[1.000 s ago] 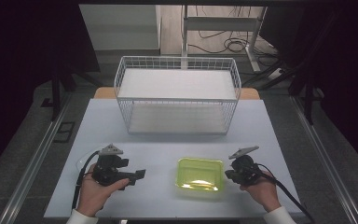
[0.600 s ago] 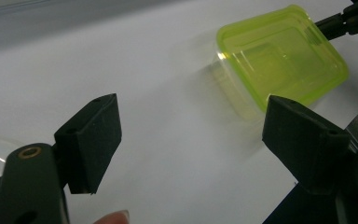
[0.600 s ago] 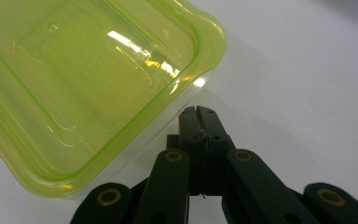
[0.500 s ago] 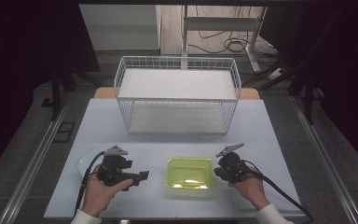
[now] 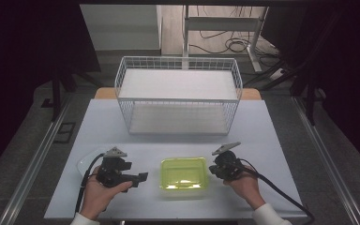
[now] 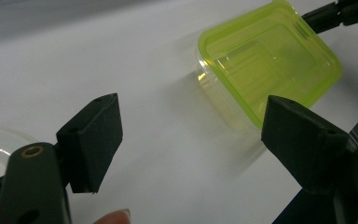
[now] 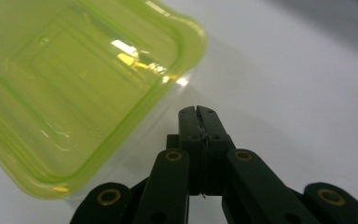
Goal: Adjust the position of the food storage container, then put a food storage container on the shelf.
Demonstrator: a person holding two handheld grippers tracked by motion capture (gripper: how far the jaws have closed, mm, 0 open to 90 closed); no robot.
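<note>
Green box (image 5: 184, 172) sits near table's front edge, between both grippers; right gripper (image 7: 197, 112) clenched on nothing, tips just beside box's rim; left gripper (image 6: 191, 140) spread wide, aimed at box, apart from it. Likely step: steady or shift box; best keep pushes low, brace far side. No readable writing.

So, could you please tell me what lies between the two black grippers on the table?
The translucent lime-green plastic container sits between the left gripper and right gripper, seen from the high view.

Black claws (image 5: 140, 177), brass rivets, white cuffs.
</note>
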